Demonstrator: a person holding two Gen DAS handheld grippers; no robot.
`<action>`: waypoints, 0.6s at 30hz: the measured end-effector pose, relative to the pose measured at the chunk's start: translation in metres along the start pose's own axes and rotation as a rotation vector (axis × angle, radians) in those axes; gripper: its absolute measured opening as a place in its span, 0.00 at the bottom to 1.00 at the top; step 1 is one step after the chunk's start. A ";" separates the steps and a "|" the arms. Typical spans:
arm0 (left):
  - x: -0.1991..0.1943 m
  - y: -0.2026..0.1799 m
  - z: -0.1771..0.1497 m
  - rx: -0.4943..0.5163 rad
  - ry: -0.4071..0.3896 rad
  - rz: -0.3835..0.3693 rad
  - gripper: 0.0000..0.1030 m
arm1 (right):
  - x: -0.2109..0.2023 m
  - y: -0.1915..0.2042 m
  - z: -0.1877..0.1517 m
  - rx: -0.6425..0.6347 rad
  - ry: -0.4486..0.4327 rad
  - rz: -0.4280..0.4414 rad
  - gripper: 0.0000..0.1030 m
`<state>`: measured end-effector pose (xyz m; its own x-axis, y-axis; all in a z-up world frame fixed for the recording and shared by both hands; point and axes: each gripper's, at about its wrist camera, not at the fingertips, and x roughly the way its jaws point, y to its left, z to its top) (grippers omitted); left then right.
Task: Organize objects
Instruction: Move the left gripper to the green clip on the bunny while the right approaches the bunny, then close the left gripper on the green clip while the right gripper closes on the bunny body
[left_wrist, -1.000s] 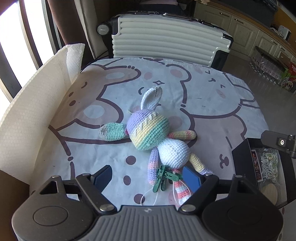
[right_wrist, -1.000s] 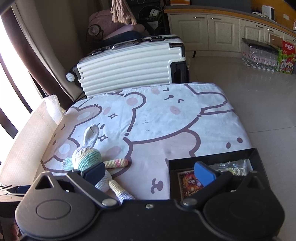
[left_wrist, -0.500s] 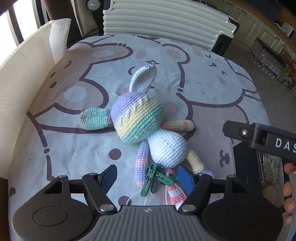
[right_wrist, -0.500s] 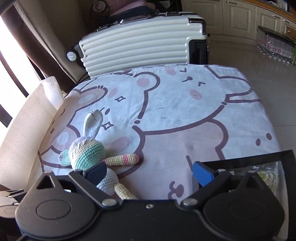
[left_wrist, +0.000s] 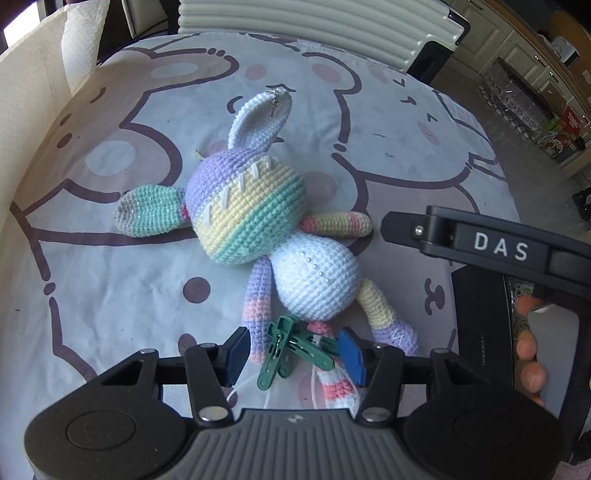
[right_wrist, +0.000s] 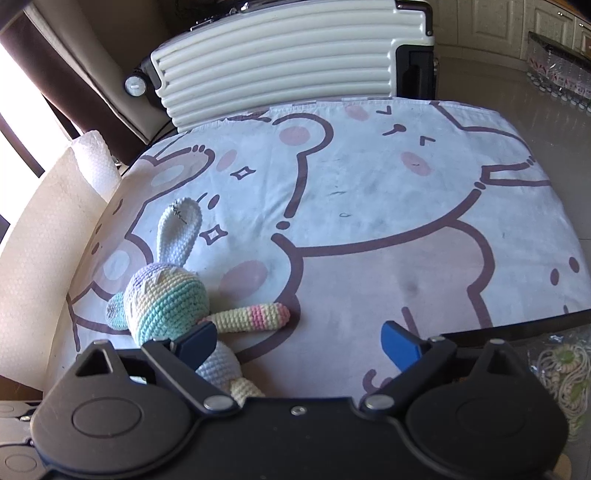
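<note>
Right gripper (left_wrist: 491, 247) side bar: white letters "DAS".
Black box (left_wrist: 480, 317) wall: small white print, too tiny to read.

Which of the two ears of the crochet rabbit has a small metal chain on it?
The white ear pointing up toward the suitcase; the chain hangs at its tip. The other ear, green with a grey tip, lies sideways and shows no chain.

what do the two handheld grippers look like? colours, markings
Both match: black linkage arms with silver pivot screws, round black discs at each side, blue pads. The left gripper has a ribbed grey centre plate. The right gripper has a plain black body; seen from the left wrist, its side reads "DAS" in white. No cables or sleeves visible.
</note>
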<state>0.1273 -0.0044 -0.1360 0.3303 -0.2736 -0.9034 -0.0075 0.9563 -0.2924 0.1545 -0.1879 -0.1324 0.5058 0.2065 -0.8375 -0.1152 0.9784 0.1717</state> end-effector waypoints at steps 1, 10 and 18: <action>0.000 0.000 0.000 0.006 0.008 -0.004 0.52 | 0.002 0.001 0.000 -0.001 0.003 0.001 0.93; -0.025 0.014 -0.001 0.090 -0.002 0.052 0.50 | 0.015 0.000 0.003 0.015 0.022 0.008 0.93; -0.037 0.028 -0.002 0.078 -0.026 0.039 0.47 | 0.026 0.007 0.004 0.021 0.033 0.016 0.93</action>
<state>0.1128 0.0325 -0.1118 0.3556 -0.2345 -0.9048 0.0528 0.9715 -0.2311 0.1700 -0.1760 -0.1513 0.4752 0.2220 -0.8514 -0.1051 0.9750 0.1955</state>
